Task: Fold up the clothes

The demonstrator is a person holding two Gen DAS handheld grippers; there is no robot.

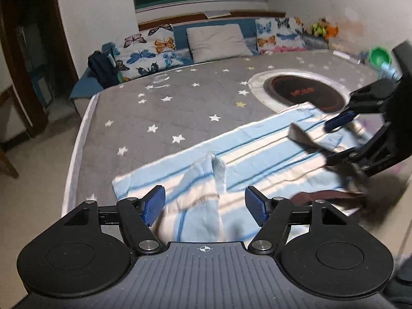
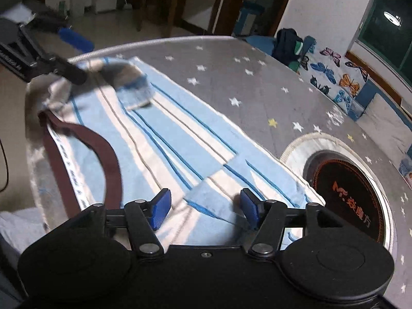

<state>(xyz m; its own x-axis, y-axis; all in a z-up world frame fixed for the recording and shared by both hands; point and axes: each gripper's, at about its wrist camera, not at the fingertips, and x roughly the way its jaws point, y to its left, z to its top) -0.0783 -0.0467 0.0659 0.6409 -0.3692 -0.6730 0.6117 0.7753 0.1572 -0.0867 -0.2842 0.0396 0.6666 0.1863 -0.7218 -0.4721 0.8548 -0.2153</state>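
A light-blue and white striped garment [image 1: 257,154] with a dark brown collar band [image 1: 329,198] lies spread on the grey star-patterned bed [image 1: 154,108]. It also shows in the right wrist view [image 2: 164,139], with the brown band [image 2: 103,149] at the left. My left gripper [image 1: 204,204] is open just above a raised fold of one sleeve [image 1: 206,180]. My right gripper [image 2: 204,209] is open over the other sleeve [image 2: 213,188]. Each gripper shows in the other's view: the right one [image 1: 342,144] and the left one [image 2: 67,56], blurred, both open.
A round white mat with a dark disc [image 1: 303,90] lies on the bed beyond the garment. Butterfly cushions [image 1: 146,51] and a grey pillow [image 1: 216,41] line the headboard. The bed edge [image 1: 77,141] drops to the floor at the left.
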